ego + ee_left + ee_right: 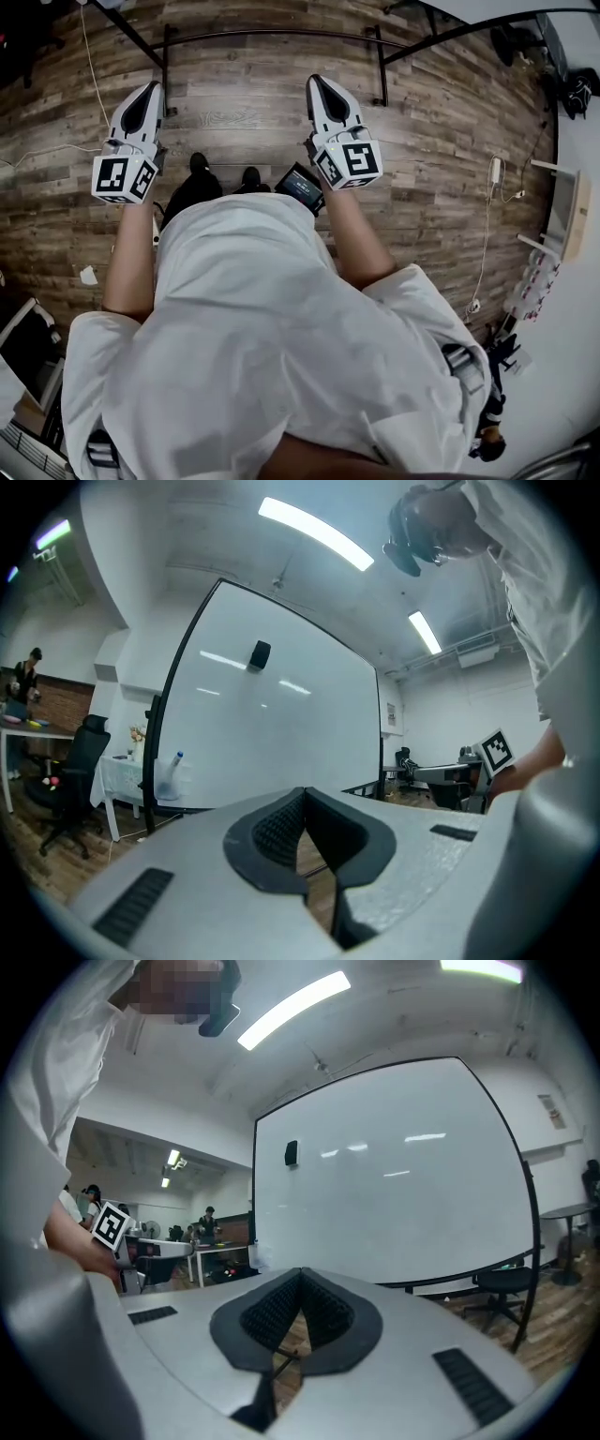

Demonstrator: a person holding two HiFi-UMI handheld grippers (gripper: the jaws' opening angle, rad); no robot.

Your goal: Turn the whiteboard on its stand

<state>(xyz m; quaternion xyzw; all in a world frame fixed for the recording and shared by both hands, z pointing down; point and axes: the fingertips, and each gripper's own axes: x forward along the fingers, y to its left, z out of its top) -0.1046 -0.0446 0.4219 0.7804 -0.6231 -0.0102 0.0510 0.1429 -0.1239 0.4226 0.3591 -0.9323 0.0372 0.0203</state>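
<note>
The whiteboard [281, 714] [394, 1185] stands upright in its black frame [173, 705] a little way ahead of both grippers, with a small black block [261, 654] [291, 1153] stuck on its face. In the head view its top edge [487, 11] runs across the upper right, and the stand's black floor bars [272, 36] lie on the wooden floor. My left gripper [150, 86] [302, 789] and right gripper [316, 80] [300, 1271] are held out side by side, pointing level at the board. Both are shut with nothing between the jaws and neither touches the board.
A black office chair [70, 771] and a white table [127, 771] with a bottle stand left of the board. Another chair [502, 1283] sits at its right. Desks with people [202, 1241] are farther back. Cables [89, 66] trail over the floor, and a white shelf [562, 211] stands at the right.
</note>
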